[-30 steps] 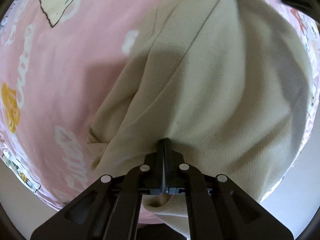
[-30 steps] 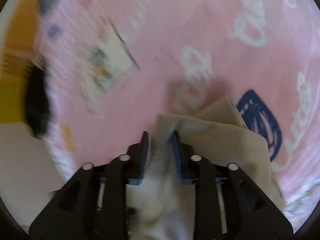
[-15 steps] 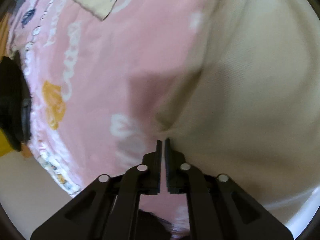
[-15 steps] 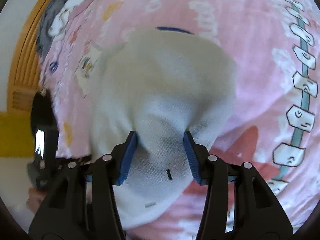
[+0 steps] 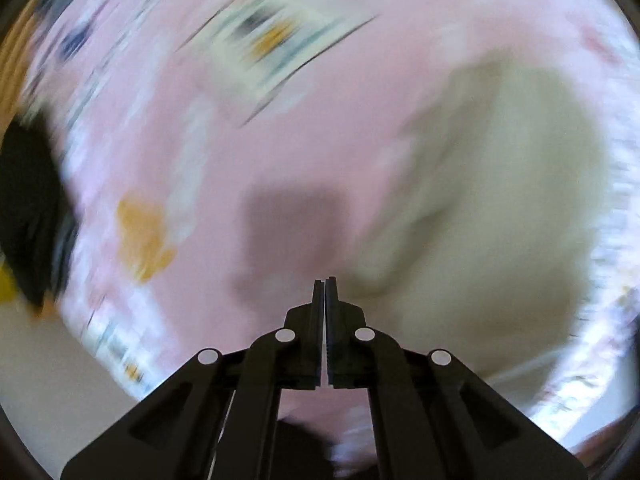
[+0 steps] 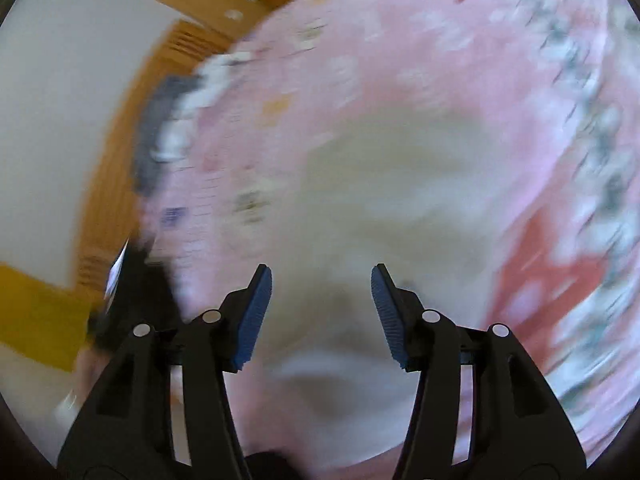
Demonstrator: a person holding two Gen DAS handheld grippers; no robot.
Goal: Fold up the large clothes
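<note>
A beige garment [image 5: 492,208] lies in a heap on the pink patterned bed sheet [image 5: 248,128]. In the left wrist view it is to the right of my left gripper [image 5: 324,282], which is shut with nothing in it, above the sheet. In the right wrist view the garment [image 6: 400,184] lies ahead of and below my right gripper [image 6: 322,280], which is open and empty above it. Both views are blurred by motion.
A dark object [image 5: 28,216] sits at the bed's left edge. In the right wrist view a wooden headboard [image 6: 132,128] and a white wall [image 6: 60,100] stand at the left, with grey and white fabric [image 6: 172,120] by the headboard. The bed's front edge [image 5: 112,344] is near.
My left gripper let go of the beige garment and shut empty, pulling back from it. My right gripper opened wider, released the garment and rose away from it. The garment dropped onto the sheet.
</note>
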